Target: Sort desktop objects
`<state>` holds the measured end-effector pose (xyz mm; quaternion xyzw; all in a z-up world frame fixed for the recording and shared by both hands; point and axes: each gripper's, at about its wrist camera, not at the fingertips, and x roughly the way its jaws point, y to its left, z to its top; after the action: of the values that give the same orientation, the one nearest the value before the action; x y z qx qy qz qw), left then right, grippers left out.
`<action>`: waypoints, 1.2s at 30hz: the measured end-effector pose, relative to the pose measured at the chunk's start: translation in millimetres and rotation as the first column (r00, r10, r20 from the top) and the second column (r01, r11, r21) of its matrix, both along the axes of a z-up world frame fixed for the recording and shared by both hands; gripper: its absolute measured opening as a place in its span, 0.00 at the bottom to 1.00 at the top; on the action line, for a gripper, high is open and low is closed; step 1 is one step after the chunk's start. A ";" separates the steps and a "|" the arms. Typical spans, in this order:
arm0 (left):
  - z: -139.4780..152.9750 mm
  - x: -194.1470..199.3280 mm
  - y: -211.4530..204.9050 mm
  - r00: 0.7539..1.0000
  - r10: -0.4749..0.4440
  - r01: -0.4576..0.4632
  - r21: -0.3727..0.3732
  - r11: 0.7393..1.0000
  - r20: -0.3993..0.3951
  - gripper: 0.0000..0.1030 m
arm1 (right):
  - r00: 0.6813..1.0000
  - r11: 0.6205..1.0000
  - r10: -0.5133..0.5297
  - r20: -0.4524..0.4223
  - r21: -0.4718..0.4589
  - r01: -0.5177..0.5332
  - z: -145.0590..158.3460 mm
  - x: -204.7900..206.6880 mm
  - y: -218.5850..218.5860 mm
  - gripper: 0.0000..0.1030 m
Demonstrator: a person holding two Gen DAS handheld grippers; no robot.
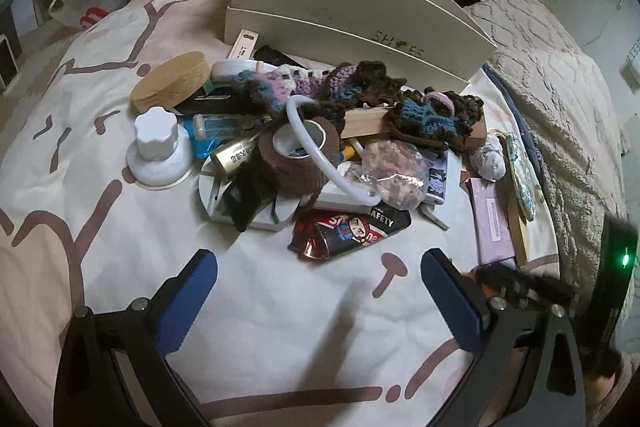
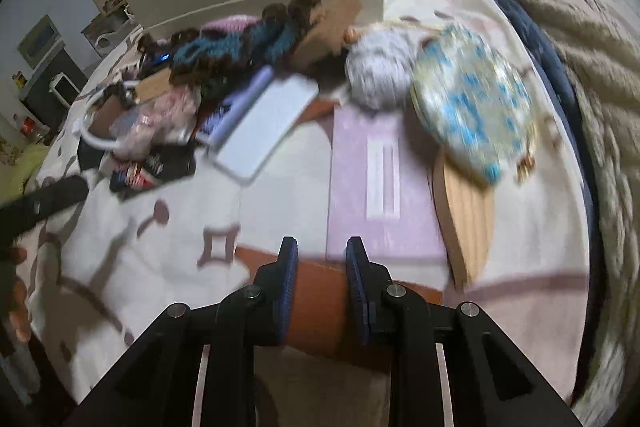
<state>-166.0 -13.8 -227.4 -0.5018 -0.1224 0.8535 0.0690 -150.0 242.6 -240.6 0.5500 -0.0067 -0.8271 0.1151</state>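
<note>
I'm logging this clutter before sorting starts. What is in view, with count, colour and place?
Shoe box: one, white, behind the pile.
Wooden disc: one, tan, pile's left.
Knob: one, white, below the disc.
Crochet pieces: several, brown, blue, pink, atop the pile.
Tape roll: one, brown, centre.
Pouch: one, black and red, front.
Lilac box: one, right side.
Oval purse: one, blue-patterned, far right.
Yarn ball: one, grey, beside the purse.
Brown item: one, in right tool.
Left tool: open, empty.
Right tool: shut on the brown item.
</note>
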 end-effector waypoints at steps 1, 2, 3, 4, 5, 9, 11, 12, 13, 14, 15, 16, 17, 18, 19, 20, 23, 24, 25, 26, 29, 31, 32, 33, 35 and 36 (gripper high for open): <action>0.3 0.3 0.7 1.000 -0.002 0.002 -0.006 1.000 -0.001 0.99 | 1.000 1.000 -0.015 0.008 -0.017 0.015 -2.9 5.2 3.2 0.25; 0.4 0.7 1.6 1.000 -0.005 0.005 -0.010 1.000 -0.001 0.99 | 1.000 0.999 -0.024 0.008 -0.026 0.024 -3.5 10.5 5.4 0.25; 0.7 0.8 1.9 1.000 -0.008 0.008 -0.013 1.000 -0.002 0.99 | 1.000 0.999 -0.025 0.010 -0.026 0.025 -3.1 13.1 6.0 0.25; 1.3 1.3 2.7 1.000 -0.011 0.011 -0.016 1.000 -0.003 0.99 | 0.999 0.999 -0.030 0.013 -0.020 0.030 -1.4 15.8 6.1 0.25; 2.1 2.2 3.9 1.000 -0.016 0.015 -0.023 1.000 -0.005 0.99 | 0.999 0.999 -0.038 0.010 -0.015 0.038 0.8 18.0 6.0 0.25; 3.1 2.9 6.4 1.000 -0.026 0.026 -0.044 0.999 -0.008 0.99 | 0.997 0.998 -0.011 -0.075 -0.061 0.007 23.2 17.0 -9.0 0.25; 1.8 1.0 6.9 1.000 -0.026 0.026 -0.053 0.998 -0.003 0.99 | 0.995 0.997 0.020 -0.101 -0.076 -0.027 32.3 8.3 -22.8 0.25; 0.9 -0.1 6.0 1.000 -0.022 0.022 -0.061 0.998 0.001 0.98 | 0.994 0.995 0.031 -0.108 -0.088 -0.041 35.2 3.2 -29.6 0.25; 0.2 -0.6 4.6 1.000 -0.016 0.016 -0.068 0.998 0.002 0.98 | 0.993 0.994 0.039 -0.109 -0.102 -0.050 36.3 -1.5 -34.9 0.25; -0.5 -1.4 1.9 1.000 -0.008 0.008 -0.073 0.997 0.004 0.94 | 0.994 0.991 0.045 -0.104 -0.117 -0.057 36.1 -5.1 -40.7 0.25; -1.8 -2.5 -1.1 1.000 0.001 0.000 -0.075 0.997 0.011 0.90 | 0.995 0.989 0.048 -0.090 -0.137 -0.060 36.0 -13.8 -44.4 0.25; -3.8 -3.7 -4.1 1.000 0.011 -0.009 -0.077 0.997 0.022 0.89 | 0.997 0.986 0.042 -0.070 -0.159 -0.053 31.9 -22.9 -49.6 0.25; -6.9 -5.4 -8.1 0.999 0.027 -0.024 -0.077 0.997 0.034 0.89 | 0.998 0.984 0.033 -0.055 -0.174 -0.042 25.2 -26.4 -55.1 0.25; -8.7 -6.8 -10.2 0.998 0.037 -0.034 -0.075 0.997 0.041 0.89 | 0.999 0.983 0.023 -0.043 -0.184 -0.031 21.8 -27.1 -61.2 0.25; -11.2 -8.3 -13.0 0.998 0.050 -0.046 -0.076 0.996 0.050 0.89 | 0.999 0.982 0.013 -0.035 -0.189 -0.020 19.2 -29.1 -62.3 0.25; -14.0 -10.0 -15.9 0.996 0.065 -0.060 -0.081 0.995 0.060 0.87 | 1.000 0.981 0.002 -0.028 -0.192 -0.008 17.8 -29.5 -62.5 0.25; -20.0 -12.7 -24.4 0.990 0.113 -0.102 -0.120 0.987 0.083 0.86 | 0.999 0.980 -0.047 -0.021 -0.195 0.042 12.7 -37.4 -63.8 0.24; -22.1 -13.1 -26.6 0.988 0.127 -0.114 -0.144 0.983 0.090 0.86 | 0.998 0.980 -0.062 -0.029 -0.191 0.055 11.9 -38.7 -62.5 0.24; -24.6 -13.6 -28.4 0.986 0.138 -0.121 -0.166 0.979 0.096 0.86 | 0.997 0.980 -0.070 -0.037 -0.187 0.062 12.2 -39.6 -61.2 0.24; -26.9 -14.3 -29.2 0.985 0.143 -0.123 -0.179 0.976 0.101 0.86 | 0.996 0.982 -0.074 -0.046 -0.177 0.064 12.9 -40.2 -60.2 0.24; -30.1 -17.7 -26.9 0.985 0.142 -0.117 -0.223 0.968 0.096 0.86 | 0.996 0.986 -0.067 -0.059 -0.159 0.056 12.7 -41.8 -59.4 0.24; -29.7 -19.3 -23.2 0.989 0.131 -0.108 -0.257 0.960 0.074 0.86 | 0.996 0.991 -0.036 -0.079 -0.128 0.026 12.1 -41.2 -65.0 0.24; -29.9 -19.7 -21.8 0.990 0.125 -0.103 -0.268 0.958 0.065 0.86 | 0.995 0.995 -0.015 -0.095 -0.103 0.005 11.7 -40.1 -68.6 0.24; -30.2 -19.8 -21.6 0.990 0.123 -0.102 -0.270 0.957 0.062 0.86 | 0.993 0.998 0.018 -0.117 -0.065 -0.025 11.9 -38.1 -74.0 0.24; -31.2 -18.7 -22.7 0.990 0.125 -0.104 -0.269 0.958 0.062 0.86 | 0.988 0.998 0.058 -0.140 -0.022 -0.061 11.4 -36.2 -80.4 0.24; -30.5 -18.8 -22.8 0.990 0.125 -0.104 -0.269 0.957 0.062 0.86 | 0.985 0.997 0.079 -0.152 -0.002 -0.080 10.8 -36.1 -82.8 0.24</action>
<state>-184.9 -36.5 -257.9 -0.5316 -0.0383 0.8445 -0.0530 -186.1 159.8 -229.7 0.4846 0.0207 -0.8615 0.1502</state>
